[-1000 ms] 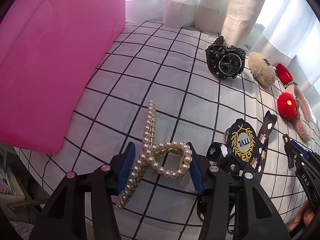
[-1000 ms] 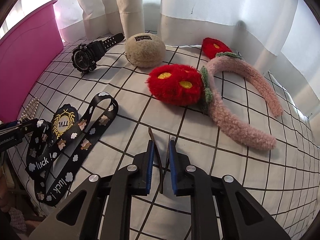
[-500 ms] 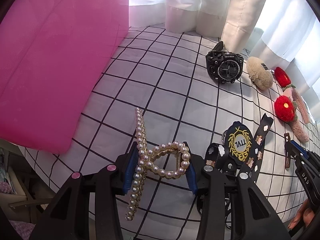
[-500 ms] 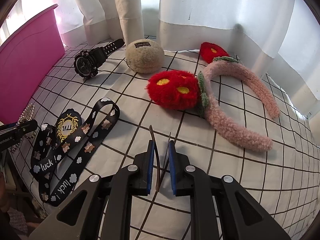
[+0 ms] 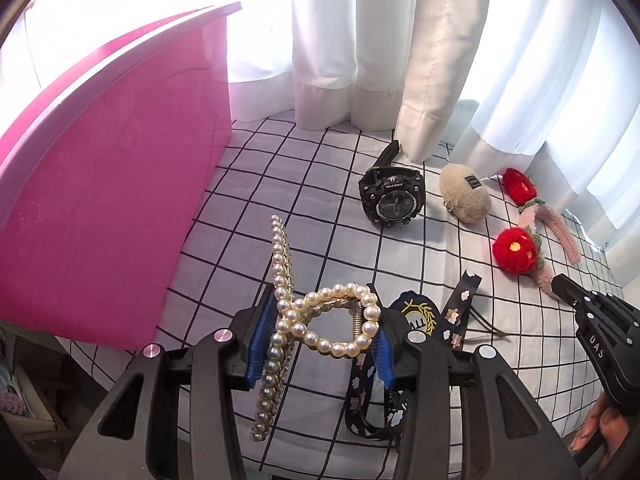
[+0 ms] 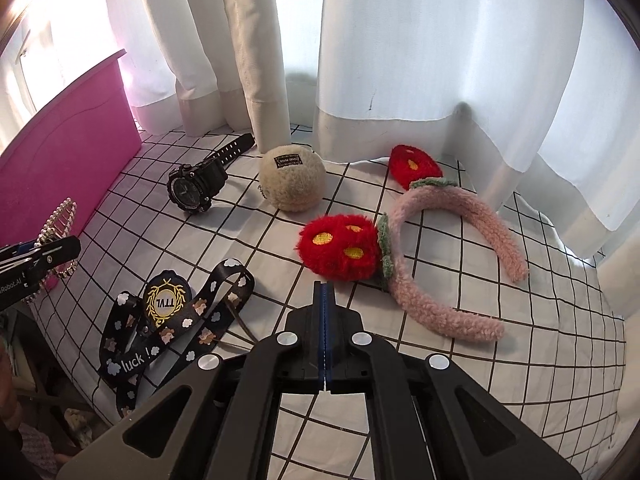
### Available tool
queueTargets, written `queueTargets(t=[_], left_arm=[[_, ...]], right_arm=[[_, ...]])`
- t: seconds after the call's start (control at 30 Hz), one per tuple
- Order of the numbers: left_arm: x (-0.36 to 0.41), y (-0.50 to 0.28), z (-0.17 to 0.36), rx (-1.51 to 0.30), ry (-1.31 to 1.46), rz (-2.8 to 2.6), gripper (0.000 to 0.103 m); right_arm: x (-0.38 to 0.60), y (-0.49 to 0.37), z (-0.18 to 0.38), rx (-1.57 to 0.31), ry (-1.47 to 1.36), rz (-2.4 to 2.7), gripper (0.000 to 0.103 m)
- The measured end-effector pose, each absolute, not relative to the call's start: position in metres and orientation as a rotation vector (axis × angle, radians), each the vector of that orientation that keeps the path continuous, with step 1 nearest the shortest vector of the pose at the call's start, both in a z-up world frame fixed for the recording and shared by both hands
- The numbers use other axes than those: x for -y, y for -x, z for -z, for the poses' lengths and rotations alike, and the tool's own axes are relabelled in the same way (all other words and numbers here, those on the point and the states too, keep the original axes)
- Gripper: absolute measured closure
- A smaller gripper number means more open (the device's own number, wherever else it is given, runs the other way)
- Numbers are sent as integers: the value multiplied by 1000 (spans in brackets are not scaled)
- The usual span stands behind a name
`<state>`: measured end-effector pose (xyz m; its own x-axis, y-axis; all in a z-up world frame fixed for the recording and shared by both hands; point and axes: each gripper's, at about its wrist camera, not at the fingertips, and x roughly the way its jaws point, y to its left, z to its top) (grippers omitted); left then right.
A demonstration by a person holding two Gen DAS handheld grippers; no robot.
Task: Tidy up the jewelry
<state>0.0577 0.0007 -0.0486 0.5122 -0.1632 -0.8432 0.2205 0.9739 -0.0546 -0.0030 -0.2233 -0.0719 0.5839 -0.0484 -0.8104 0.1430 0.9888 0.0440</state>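
Note:
My left gripper (image 5: 318, 334) is shut on a pearl hair claw clip (image 5: 320, 320) and holds it above the checked cloth, right of the pink bin (image 5: 100, 216). The clip also shows in the right wrist view (image 6: 58, 228), at the left gripper's tip. My right gripper (image 6: 325, 292) is shut with its pads together, raised above the cloth with nothing visible between them. A thin brown hair clip (image 6: 240, 322) lies on the cloth beside the black lanyard (image 6: 168, 320).
On the cloth lie a black watch (image 6: 192, 188), a beige plush ball (image 6: 290, 184), and a pink headband with red flowers (image 6: 400, 248). White curtains (image 6: 400, 60) hang behind. The cloth's near edge drops off at the left.
My left gripper lifted the pearl clip off the cloth and rose. My right gripper dropped the thin brown clip beside the lanyard, closed fully and pulled up and back.

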Motion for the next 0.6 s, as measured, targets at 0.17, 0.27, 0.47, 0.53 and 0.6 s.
queueTargets(t=[0.17, 0.27, 0.47, 0.53, 0.6], left_arm=[[-1, -59, 46, -1012, -58, 237, 61], [-4, -60, 48, -1023, -59, 233, 61], [-14, -61, 54, -1041, -47, 211, 61], [-16, -62, 56, -1047, -42, 203, 61], [-18, -62, 58, -1053, -37, 197, 61]], right_arm=[[211, 0, 85, -985, -109, 13, 85], [198, -5, 97, -1022, -80, -49, 49], [183, -6, 112, -1065, 66, -132, 49], [182, -5, 116, -1077, 93, -159, 49], [182, -6, 121, -1085, 111, -177, 49]])
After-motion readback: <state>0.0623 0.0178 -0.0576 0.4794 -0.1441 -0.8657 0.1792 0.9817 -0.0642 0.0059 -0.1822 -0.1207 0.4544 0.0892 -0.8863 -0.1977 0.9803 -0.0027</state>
